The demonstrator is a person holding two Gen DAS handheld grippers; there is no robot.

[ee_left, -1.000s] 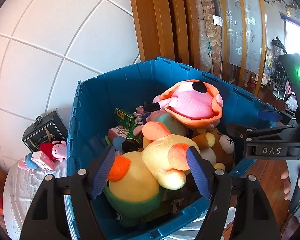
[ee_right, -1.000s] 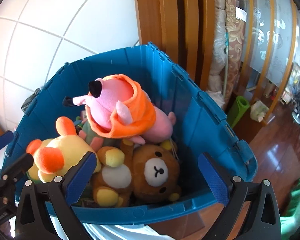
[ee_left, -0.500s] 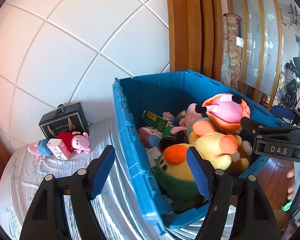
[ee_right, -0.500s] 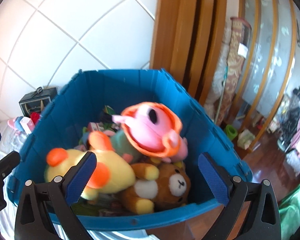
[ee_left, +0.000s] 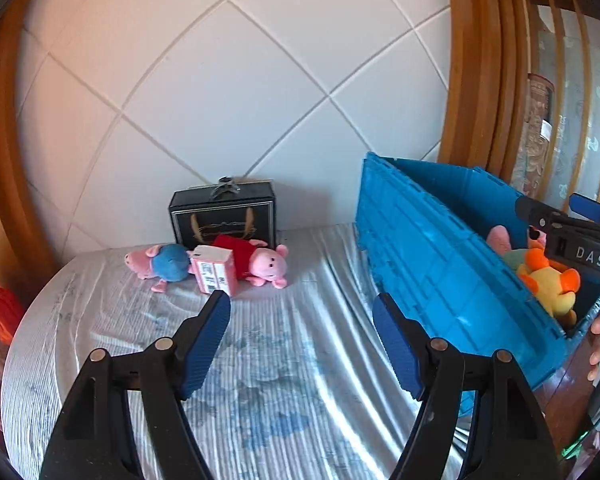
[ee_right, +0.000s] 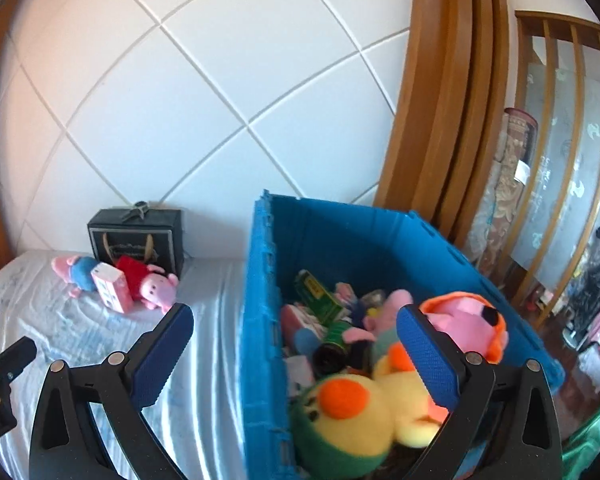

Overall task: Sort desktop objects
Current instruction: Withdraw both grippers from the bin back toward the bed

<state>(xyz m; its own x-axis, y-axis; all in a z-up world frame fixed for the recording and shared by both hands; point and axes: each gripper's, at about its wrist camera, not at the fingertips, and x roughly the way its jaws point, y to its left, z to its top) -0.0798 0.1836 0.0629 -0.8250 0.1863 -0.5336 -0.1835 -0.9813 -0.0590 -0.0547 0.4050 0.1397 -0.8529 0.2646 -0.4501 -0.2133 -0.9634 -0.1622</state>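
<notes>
Far left on the striped cloth of the table [ee_left: 284, 364], against the tiled wall, lie the things not yet sorted: a pink pig plush in blue [ee_left: 162, 261], a small pink carton [ee_left: 215, 275] leaning between the two toys, a pig plush in red [ee_left: 260, 261] just beside it, and a black gift box [ee_left: 225, 216] standing behind them. The left gripper [ee_left: 300, 344] hangs above the bare cloth short of this group, its blue pads spread apart with nothing between them. Further right, the right gripper [ee_right: 294, 354] is likewise released and empty, straddling the near wall of the blue crate [ee_right: 260, 320]. The crate already holds a heap: a yellow duck plush [ee_right: 352, 412], a pink plush in an orange hood [ee_right: 466, 322], a green carton [ee_right: 318, 296] and other small packs. The step in hand looks like the reach for the next item, between one drop and the next pick. The next move would call for carrying the left gripper forward over the carton or a pig, lowering it so the pads flank the body, then closing before lifting it across into the crate.
</notes>
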